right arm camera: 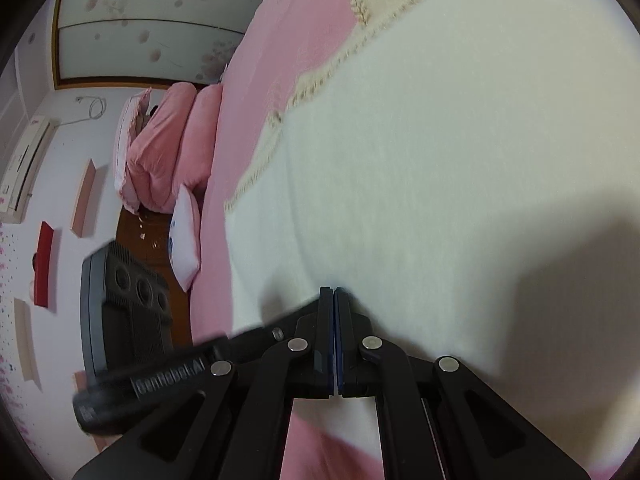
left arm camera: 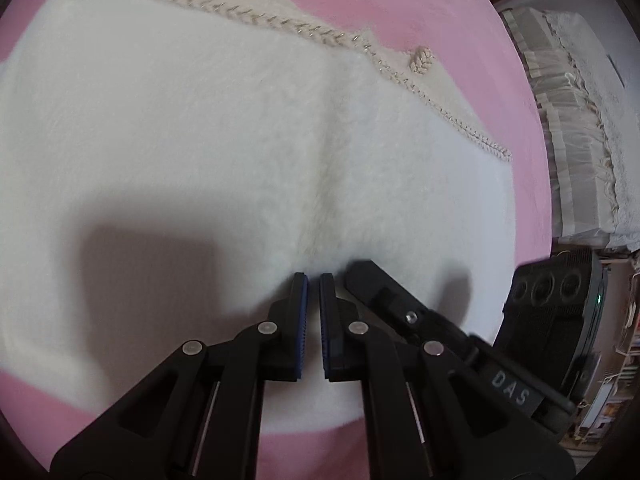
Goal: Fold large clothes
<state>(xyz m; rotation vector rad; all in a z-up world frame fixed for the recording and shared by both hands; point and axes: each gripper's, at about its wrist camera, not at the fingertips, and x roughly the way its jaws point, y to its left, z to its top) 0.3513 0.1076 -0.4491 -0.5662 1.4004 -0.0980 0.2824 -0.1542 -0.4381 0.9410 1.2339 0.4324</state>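
Your big fluffy white garment [left arm camera: 224, 128] lies flat on the pink bed [left arm camera: 460, 40], spread out so it is easy to fold. It stretches ahead of both pairs of fingers and under them. Your left gripper [left arm camera: 314, 280] has its fingers a little apart, holding nothing. Your right gripper [right arm camera: 334, 292] has its fingers pressed together, and I cannot tell if they pinch any cloth.
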